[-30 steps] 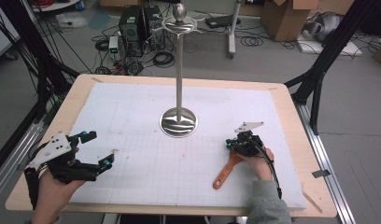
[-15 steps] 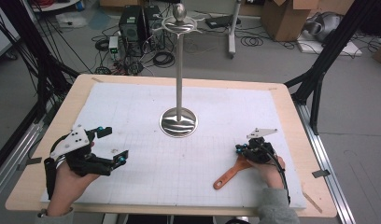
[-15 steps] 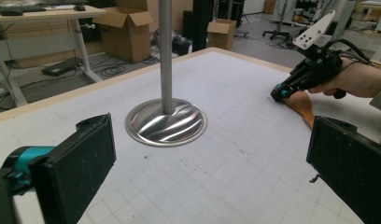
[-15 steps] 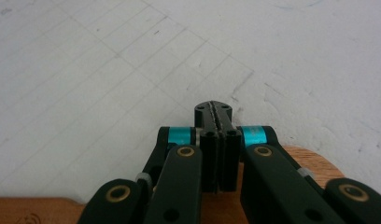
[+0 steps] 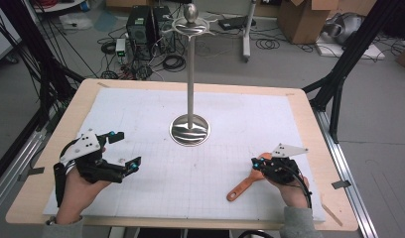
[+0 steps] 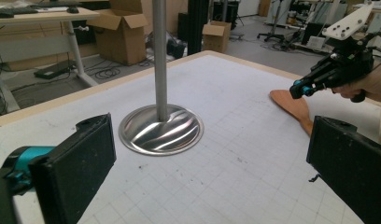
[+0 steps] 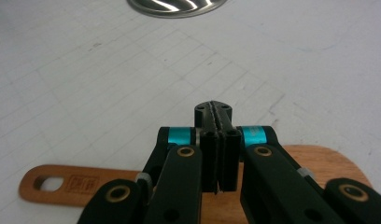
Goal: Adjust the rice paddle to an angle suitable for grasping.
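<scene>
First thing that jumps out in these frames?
The tall metal stand rising from its shiny round base at the table's centre. Next, the wooden spatula lying flat near the front right, with the right gripper shut just above it. The left gripper hangs wide open at front left.

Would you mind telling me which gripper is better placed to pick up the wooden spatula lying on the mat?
Right. The right gripper hovers directly over the wooden spatula, jaws shut, so it likely must open first. The left gripper is open but sits across the mat, far from it.
</scene>
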A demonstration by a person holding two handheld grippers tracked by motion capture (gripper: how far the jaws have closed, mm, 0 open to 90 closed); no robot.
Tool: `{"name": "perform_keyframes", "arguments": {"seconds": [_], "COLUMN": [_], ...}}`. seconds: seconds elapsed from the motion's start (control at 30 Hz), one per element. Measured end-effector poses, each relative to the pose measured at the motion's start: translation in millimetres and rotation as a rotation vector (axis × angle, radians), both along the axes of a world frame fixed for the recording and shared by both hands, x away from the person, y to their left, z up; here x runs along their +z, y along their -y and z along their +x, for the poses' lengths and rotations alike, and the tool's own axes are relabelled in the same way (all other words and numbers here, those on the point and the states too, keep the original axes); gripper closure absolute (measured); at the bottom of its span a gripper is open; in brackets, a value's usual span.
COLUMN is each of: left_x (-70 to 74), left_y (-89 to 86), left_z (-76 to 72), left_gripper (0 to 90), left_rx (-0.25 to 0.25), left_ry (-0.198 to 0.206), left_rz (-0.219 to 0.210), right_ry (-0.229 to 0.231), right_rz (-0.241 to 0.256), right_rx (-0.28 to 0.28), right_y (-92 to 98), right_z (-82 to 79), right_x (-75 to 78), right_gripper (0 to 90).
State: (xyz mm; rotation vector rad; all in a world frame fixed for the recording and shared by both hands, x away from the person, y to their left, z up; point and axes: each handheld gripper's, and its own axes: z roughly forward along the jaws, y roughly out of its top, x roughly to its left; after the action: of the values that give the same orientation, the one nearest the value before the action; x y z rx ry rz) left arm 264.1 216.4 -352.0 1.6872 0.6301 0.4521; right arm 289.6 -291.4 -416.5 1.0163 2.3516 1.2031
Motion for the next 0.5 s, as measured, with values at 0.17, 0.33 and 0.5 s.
{"name": "perform_keyframes", "arguments": {"seconds": [0.17, 0.33, 0.5], "left_x": [-0.1, -0.3, 0.3], "left_y": [0.2, 0.3, 0.7], "left_z": [2.4, 4.0, 4.3], "left_gripper": [1.8, 1.7, 1.7], "left_rx": [-0.002, -0.002, 0.000], "left_ry": [-0.001, -0.002, -0.003], "left_rz": [-0.003, -0.008, -0.006], "right_ry": [-0.011, -0.034, -0.069], "right_rz": [-0.009, -0.025, -0.004], "right_rx": [0.038, 0.062, 0.085], "right_y": [0.2, 3.8, 11.2], "right_z": [-12.4, -21.9, -27.3], "right_x": [-4.6, -9.3, -14.9], "right_gripper": [89.6, 89.6, 89.6]}}
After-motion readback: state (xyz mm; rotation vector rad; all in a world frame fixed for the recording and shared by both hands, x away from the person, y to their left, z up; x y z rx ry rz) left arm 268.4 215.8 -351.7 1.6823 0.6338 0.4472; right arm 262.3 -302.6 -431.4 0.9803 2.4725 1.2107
